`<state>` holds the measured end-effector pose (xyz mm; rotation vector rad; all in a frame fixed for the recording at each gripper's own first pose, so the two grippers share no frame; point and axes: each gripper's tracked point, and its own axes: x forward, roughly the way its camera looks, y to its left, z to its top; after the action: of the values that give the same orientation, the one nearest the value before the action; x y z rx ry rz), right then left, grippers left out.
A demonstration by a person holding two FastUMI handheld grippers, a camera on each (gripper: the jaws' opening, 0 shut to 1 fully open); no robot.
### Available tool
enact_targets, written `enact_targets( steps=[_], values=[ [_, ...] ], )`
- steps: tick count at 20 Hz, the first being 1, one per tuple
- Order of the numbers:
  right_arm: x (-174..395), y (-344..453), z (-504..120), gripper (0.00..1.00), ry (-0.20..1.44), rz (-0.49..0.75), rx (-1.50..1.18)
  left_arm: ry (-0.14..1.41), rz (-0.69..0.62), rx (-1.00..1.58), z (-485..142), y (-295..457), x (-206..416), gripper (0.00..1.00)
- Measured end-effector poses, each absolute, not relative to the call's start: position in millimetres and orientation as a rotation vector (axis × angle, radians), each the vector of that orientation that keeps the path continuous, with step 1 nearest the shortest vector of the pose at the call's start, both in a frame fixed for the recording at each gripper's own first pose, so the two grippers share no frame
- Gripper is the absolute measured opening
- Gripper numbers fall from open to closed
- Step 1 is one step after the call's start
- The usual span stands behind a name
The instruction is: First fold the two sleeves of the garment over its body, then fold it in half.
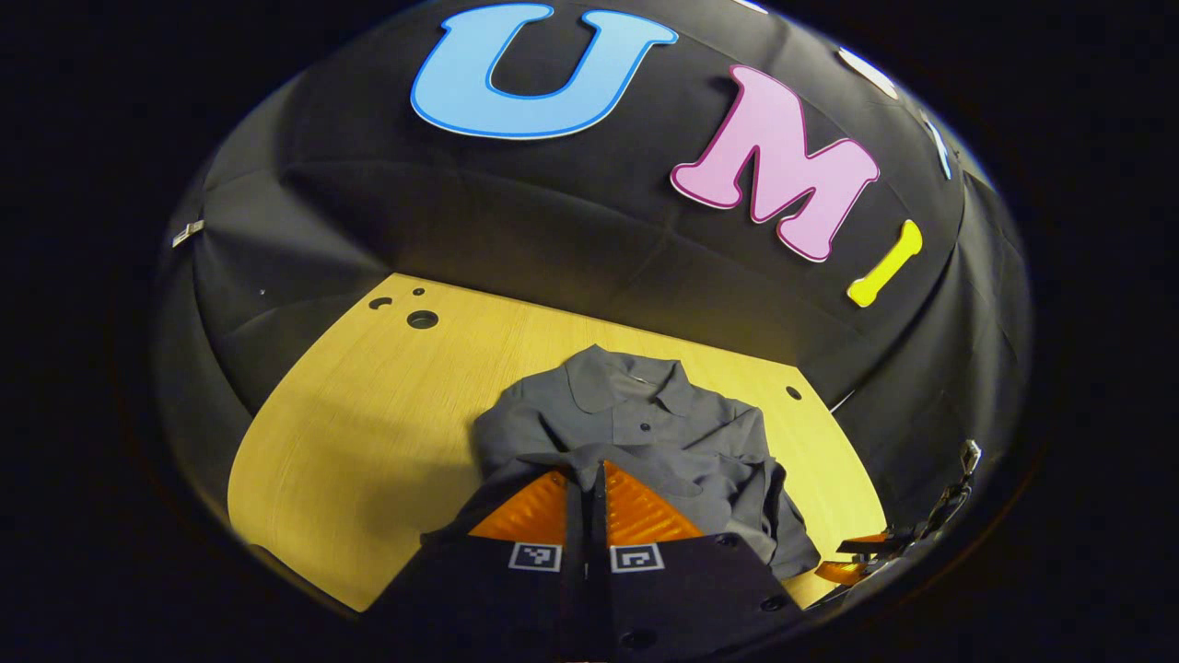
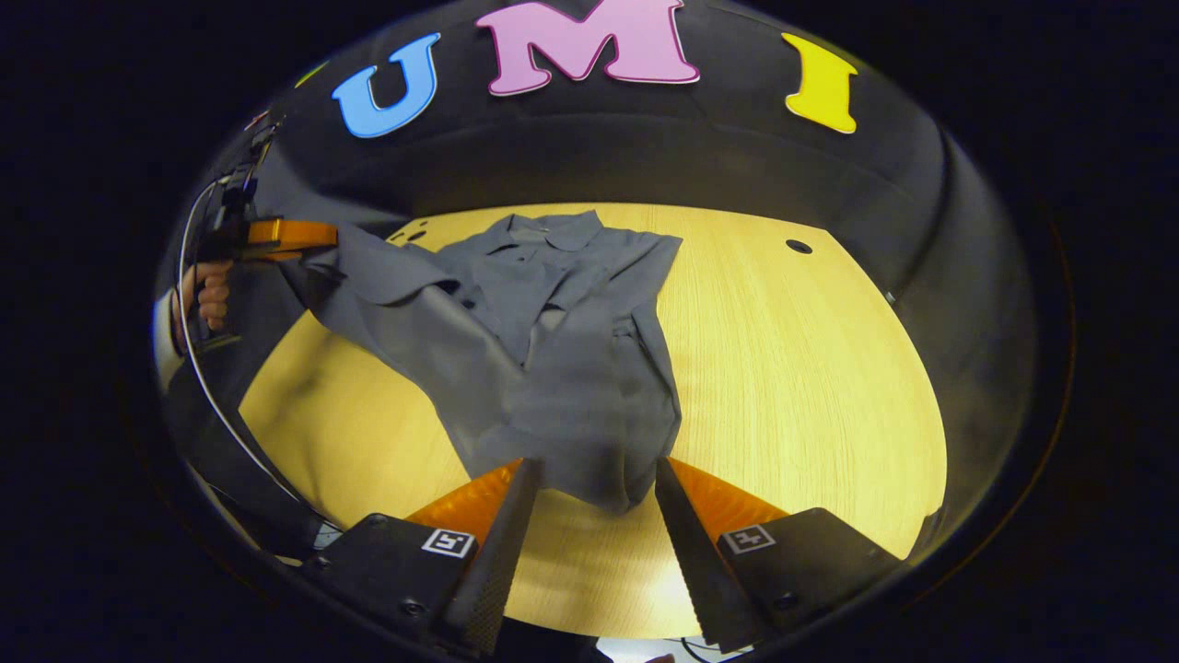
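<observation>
Pinching shirt [image 1: 636, 433] sleeve edge in left gripper [image 1: 586, 479] fingers, right gripper [image 2: 589, 474] fingers released, bare table [image 2: 811, 368] right.

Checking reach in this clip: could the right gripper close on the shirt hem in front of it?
Probably yes. The right gripper is open, and the shirt hem lies on the table between its fingertips, with nothing in between. The left gripper grips a sleeve off to the side.

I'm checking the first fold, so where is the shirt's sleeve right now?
In the right gripper view, the left tool pinches one sleeve at the far left, lifted off the wooden table beside the shirt's collar.
</observation>
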<state>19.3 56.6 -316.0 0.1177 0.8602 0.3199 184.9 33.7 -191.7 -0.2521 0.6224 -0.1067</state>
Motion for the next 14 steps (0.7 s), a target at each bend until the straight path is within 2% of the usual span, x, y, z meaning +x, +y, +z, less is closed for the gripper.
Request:
enact_targets(
  steps=[5, 8, 9, 11, 13, 14],
  values=[
    [29, 88, -342, 0.80, 0.899, 0.397, 0.045, 0.634, -0.097, -0.242, -195, 37, 181, 0.05],
    [31, 91, -368, 0.78, 0.961, 0.394, -0.031, 0.641, -0.091, -0.232, -198, 39, 179, 0.05],
    [31, 89, -378, 0.70, 0.993, 0.385, -0.042, 0.644, -0.090, -0.229, -200, 38, 178, 0.05],
    [41, 94, -371, 0.29, 0.987, 0.394, 0.023, 0.651, -0.087, -0.224, -203, 38, 176, 0.05],
    [48, 93, -362, 0.05, 0.973, 0.392, 0.108, 0.649, -0.083, -0.228, -203, 39, 177, 0.05],
    [56, 91, -349, 0.05, 0.937, 0.386, 0.153, 0.649, -0.082, -0.230, -203, 40, 176, 0.05]
  ],
)
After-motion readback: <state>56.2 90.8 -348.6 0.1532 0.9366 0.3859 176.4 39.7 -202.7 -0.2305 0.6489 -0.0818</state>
